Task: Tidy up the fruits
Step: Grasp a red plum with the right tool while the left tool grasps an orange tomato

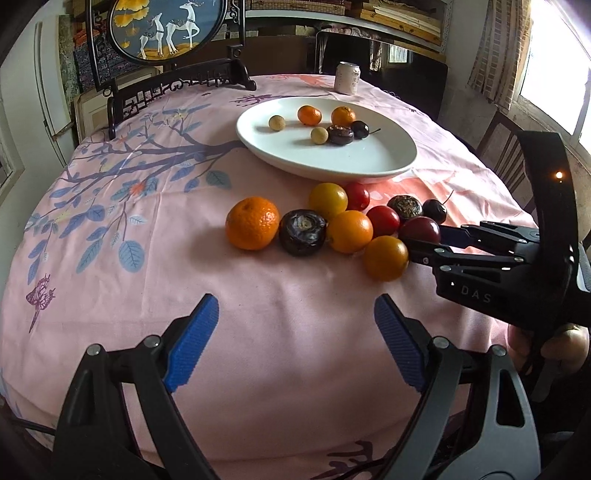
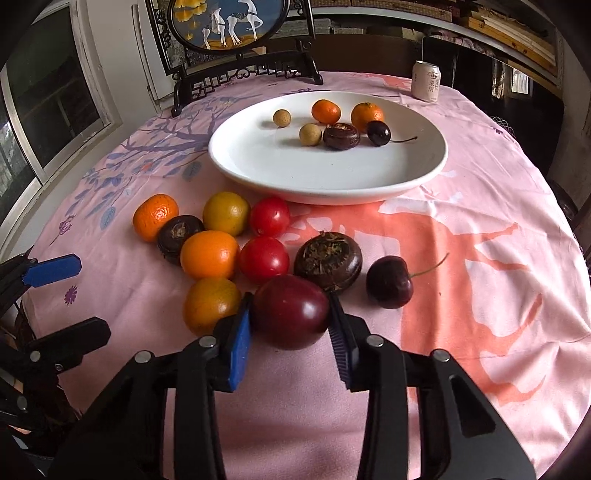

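Note:
A white plate [image 2: 424, 173] at the table's middle holds several small fruits: two oranges, two longans, a dark water chestnut and a cherry. In front of it lies a cluster of loose fruits on the pink cloth. My right gripper [image 2: 290, 317] is shut on a dark red plum [image 2: 290, 314], which rests on the cloth; it also shows in the left wrist view [image 1: 421, 229]. An orange [image 2: 210, 306] sits just left of it. My left gripper [image 1: 295, 343] is open and empty, over bare cloth in front of the cluster.
Loose fruits include a mandarin [image 1: 252, 223], a water chestnut [image 1: 302, 232], red tomatoes [image 2: 263, 258] and a stemmed cherry [image 2: 389, 282]. A drink can [image 2: 426, 81] stands behind the plate. A framed deer panel [image 2: 229, 22] stands at the table's far side.

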Demonstrator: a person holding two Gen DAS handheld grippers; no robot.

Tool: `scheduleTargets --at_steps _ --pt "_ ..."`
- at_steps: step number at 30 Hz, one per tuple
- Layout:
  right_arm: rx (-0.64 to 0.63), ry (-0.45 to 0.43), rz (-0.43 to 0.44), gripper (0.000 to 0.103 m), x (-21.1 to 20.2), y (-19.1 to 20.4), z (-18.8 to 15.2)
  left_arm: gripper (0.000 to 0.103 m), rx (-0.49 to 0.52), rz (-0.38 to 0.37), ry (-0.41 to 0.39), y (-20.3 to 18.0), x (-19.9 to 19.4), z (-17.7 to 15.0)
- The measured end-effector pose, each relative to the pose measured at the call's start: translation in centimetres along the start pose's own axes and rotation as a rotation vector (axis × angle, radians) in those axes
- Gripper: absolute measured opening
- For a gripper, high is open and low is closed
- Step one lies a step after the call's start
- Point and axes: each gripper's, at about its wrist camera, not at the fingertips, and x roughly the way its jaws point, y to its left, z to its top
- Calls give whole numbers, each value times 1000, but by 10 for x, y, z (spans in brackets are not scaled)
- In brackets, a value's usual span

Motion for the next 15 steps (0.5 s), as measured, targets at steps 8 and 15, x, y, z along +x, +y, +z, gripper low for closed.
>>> scheduleTargets --at_steps 8,15 --pt "77 -40 -50 39 -51 -26 -32 88 26 -72 52 -32 20 11" --pt "122 -59 -21 39 -63 -45 -49 64 34 -40 111 -63 49 25"
